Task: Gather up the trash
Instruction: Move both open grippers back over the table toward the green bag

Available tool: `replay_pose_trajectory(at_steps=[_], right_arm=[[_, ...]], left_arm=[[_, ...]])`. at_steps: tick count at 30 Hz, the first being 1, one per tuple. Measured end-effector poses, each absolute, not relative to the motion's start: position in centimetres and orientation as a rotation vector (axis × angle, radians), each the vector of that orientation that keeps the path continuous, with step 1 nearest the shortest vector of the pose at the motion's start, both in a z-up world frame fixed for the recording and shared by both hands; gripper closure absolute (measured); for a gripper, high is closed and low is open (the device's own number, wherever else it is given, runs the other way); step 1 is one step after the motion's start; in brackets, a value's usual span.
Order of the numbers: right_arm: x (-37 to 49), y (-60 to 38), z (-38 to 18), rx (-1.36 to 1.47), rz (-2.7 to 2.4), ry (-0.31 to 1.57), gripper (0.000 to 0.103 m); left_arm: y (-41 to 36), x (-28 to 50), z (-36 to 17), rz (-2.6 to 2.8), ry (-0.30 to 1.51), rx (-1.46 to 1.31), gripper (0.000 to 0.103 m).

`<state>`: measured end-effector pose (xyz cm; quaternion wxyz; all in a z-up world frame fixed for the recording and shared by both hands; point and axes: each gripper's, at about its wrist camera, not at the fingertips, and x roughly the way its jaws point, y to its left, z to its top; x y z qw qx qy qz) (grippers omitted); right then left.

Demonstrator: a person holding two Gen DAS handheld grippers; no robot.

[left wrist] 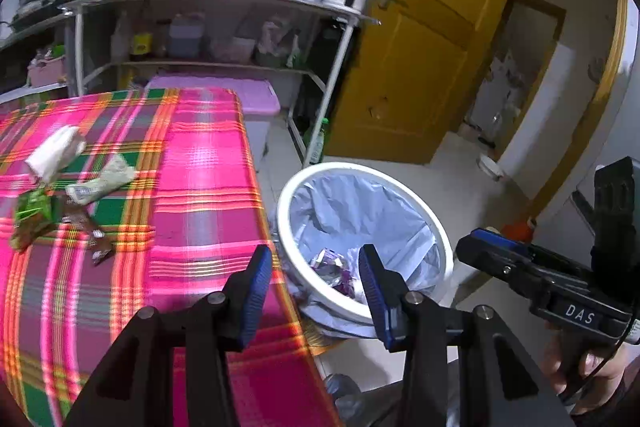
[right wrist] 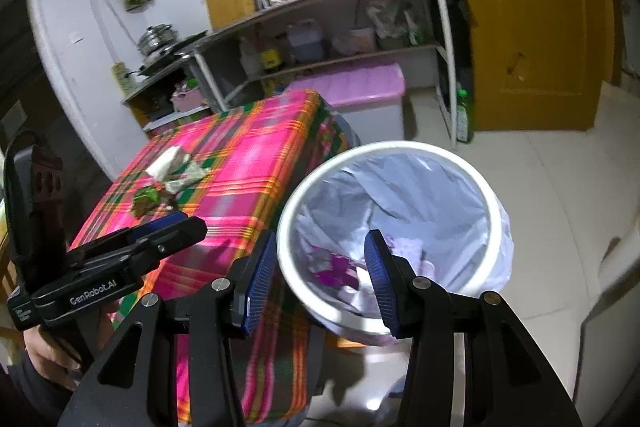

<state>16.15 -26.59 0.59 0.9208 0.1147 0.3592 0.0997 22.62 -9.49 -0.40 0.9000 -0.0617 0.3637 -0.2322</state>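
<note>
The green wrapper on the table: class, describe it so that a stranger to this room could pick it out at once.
Start at the table with the pink plaid cloth beside the white bin. A small cluster of litter lies on its far side from the bin. Within it, the green wrapper is the crumpled, shiny bright green piece, next to a white tissue, a pale packet and dark brown scraps.

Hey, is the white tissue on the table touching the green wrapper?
Cannot tell. In the left wrist view the white tissue reaches down to the green wrapper, but blur hides any contact or gap; the right wrist view is too small.
</note>
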Motion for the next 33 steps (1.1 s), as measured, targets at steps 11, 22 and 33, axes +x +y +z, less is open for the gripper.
replay_pose_trajectory(at_steps=[11,22,33], right_arm=[[15.7,-21.7,1.2,0.192,0.313,0.74,0.056],[16.4,-17.9,0.8,0.136,0.404,0.732,0.056],[19.0,-13.9,0.5,0.053,0.479,0.766,0.055]], left_arm=[[-4.3,19.0,1.0,-0.388,0.683,-0.13,0.058],[1.0,17.4,0.4,-0.266,0.678,-0.144,0.059],[6.2,18.1,0.5,-0.163,0.678,-0.178,0.059]])
